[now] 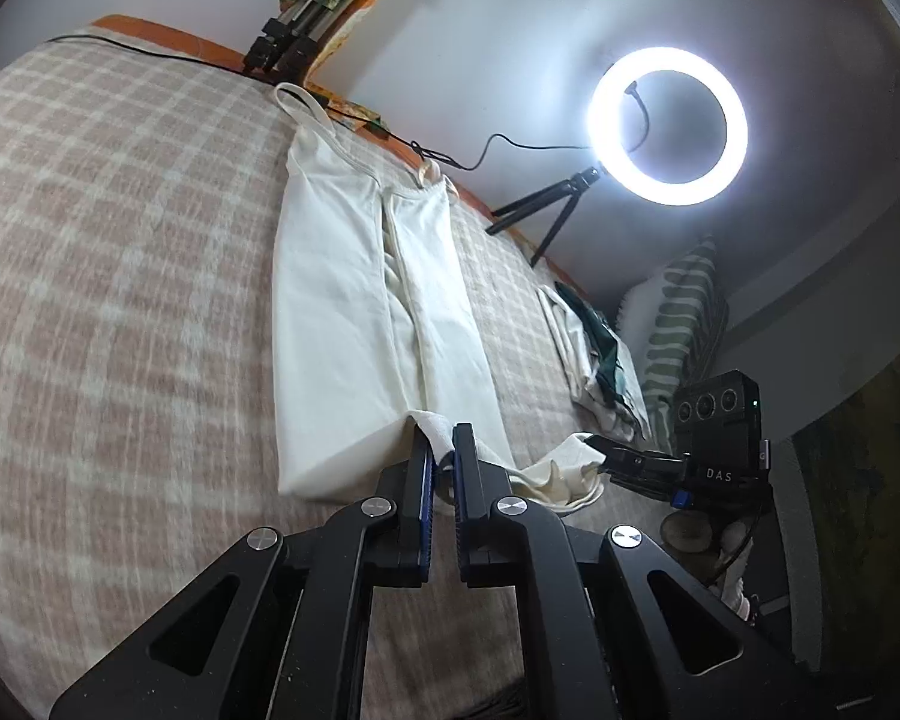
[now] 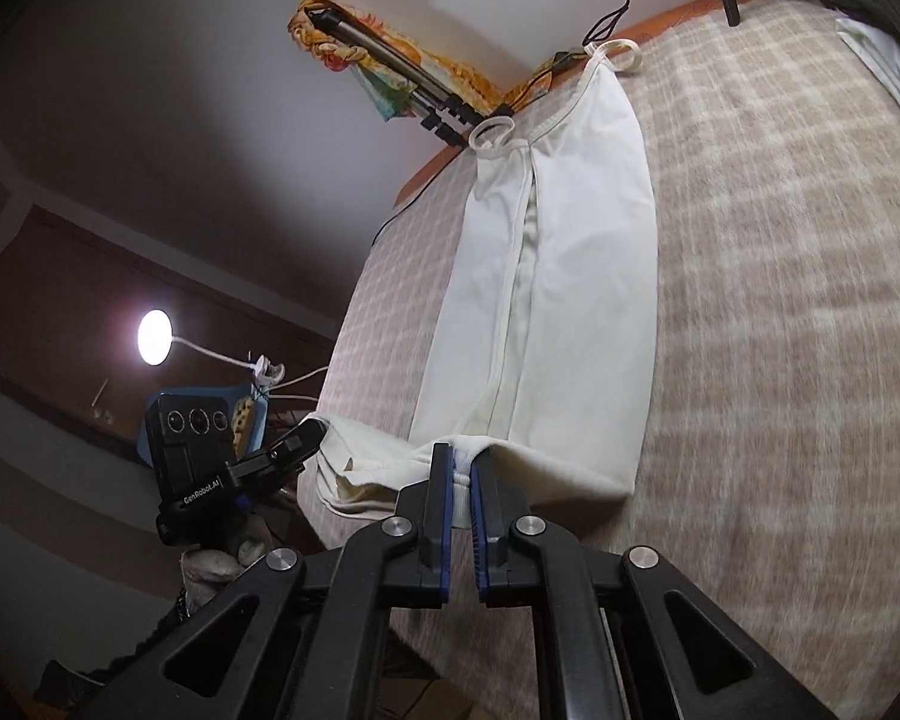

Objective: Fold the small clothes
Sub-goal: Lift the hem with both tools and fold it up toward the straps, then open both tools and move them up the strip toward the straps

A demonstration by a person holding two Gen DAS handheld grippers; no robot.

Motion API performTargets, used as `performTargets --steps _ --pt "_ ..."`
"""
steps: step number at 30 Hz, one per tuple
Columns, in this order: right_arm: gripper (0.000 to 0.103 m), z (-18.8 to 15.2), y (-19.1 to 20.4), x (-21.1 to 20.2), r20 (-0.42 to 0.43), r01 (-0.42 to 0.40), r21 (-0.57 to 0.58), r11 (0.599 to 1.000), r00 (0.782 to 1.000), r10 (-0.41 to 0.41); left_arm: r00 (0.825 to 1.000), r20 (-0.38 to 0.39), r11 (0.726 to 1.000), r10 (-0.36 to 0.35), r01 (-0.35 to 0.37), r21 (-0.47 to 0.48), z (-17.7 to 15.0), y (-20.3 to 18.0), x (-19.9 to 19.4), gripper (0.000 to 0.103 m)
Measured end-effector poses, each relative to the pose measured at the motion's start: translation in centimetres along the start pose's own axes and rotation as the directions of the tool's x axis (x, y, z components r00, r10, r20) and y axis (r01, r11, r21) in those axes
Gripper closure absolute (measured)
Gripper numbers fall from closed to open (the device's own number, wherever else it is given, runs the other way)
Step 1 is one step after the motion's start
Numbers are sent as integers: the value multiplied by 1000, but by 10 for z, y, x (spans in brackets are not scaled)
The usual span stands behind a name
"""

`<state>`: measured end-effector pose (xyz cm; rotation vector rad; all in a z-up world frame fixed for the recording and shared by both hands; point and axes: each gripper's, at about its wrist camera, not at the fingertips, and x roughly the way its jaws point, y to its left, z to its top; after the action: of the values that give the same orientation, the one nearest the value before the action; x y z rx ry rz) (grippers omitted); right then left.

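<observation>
**Both grippers pinch the near hem of a white top**

From the left wrist camera, the left gripper (image 1: pixel 443 456) is closed down on a bunched bit of cloth at the near end of the white top (image 1: pixel 354 312). The top lies lengthwise on the checked blanket (image 1: pixel 120 252), its straps (image 1: pixel 306 105) at the far end by the orange edge of the bed. Its two sides are already folded in toward the middle, leaving a long narrow strip with a seam-like gap running down it. To the right, the right gripper (image 1: pixel 606 457) bites the other near corner, where the hem sags in a loose curl. A ring light (image 1: pixel 669 126) on a small tripod glares from the far right, and a pile of other clothes (image 1: pixel 588 354) waits beside a striped pillow (image 1: pixel 684 324).

From the right wrist camera, the right gripper (image 2: pixel 463 468) has its blue pads clamped on the white hem, a ridge of fabric showing between them. The left gripper (image 2: pixel 306 438) sits to the left, holding the hem where it droops over the bed's near edge. The white top (image 2: pixel 564 276) stretches away, smooth and flat apart from the middle fold lines, strap loops lying at the far end. A desk lamp (image 2: pixel 153 336) glows at the left.

I'd judge the two corners are held so that the near hem can be carried toward the straps, halving the strip. The blurred blanket suggests motion.
</observation>
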<state>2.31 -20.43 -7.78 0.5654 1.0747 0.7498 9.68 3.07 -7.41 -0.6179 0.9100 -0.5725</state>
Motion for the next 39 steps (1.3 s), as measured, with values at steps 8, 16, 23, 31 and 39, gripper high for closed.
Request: performTargets --steps 8,16,23,31,39 --pt "100 35 -25 23 13 41 64 997 999 -42 998 2 998 56 -56 -40 30 18 32 99" --pt "100 61 -55 48 5 99 134 986 995 -100 995 -11 993 97 -98 -68 44 36 52 99" --pt "99 66 -67 60 -20 129 147 981 992 -127 992 -27 989 120 -122 -83 45 43 62 96" --pt "78 68 -40 41 55 213 20 977 975 -214 989 49 988 140 -136 -75 50 38 30 68" --pt "78 47 8 67 48 242 -255 936 970 -238 992 -63 988 105 -97 122 19 0 57 68"
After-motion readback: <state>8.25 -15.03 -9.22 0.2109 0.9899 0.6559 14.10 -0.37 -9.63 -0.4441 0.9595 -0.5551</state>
